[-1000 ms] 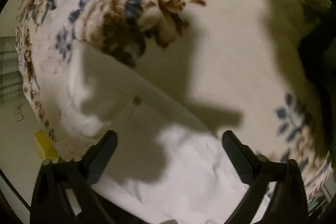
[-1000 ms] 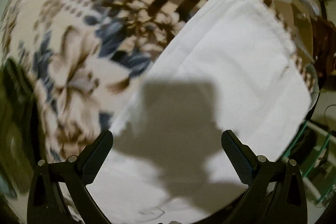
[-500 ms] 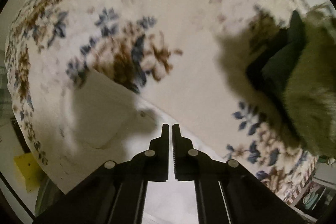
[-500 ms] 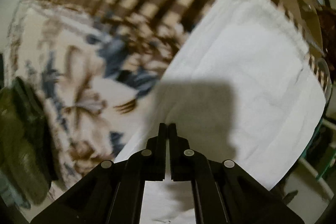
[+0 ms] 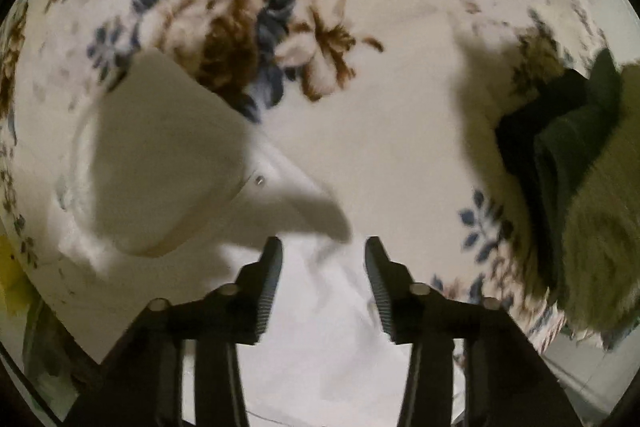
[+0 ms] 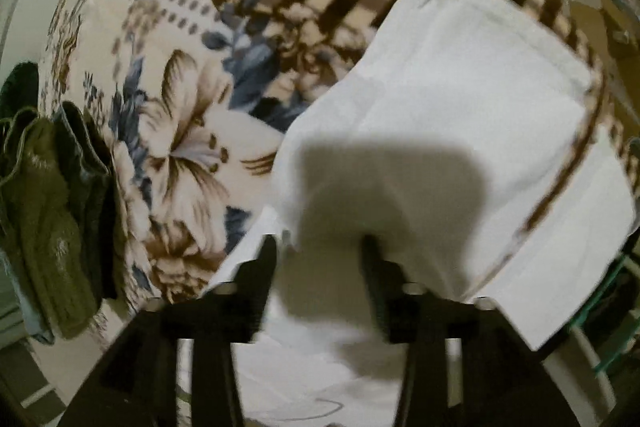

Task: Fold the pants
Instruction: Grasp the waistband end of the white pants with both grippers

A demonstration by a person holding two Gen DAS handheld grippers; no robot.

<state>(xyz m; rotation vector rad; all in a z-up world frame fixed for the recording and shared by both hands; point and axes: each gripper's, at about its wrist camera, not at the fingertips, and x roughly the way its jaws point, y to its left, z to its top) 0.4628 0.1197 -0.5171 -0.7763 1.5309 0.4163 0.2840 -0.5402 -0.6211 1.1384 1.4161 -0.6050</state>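
Pants lying on a blanket, with a pile of clothes at the blanket's right edge in the left wrist view, at its left edge in the right wrist view, well apart from the pants.

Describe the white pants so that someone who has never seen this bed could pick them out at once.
Start at the floral blanket that covers the bed, cream with blue and brown flowers and a brown checked border. The white pants lie flat across its corner, with one edge past the border. They are the only plain white cloth; the olive green clothes heaped at the blanket's other side are dark and fuzzy.
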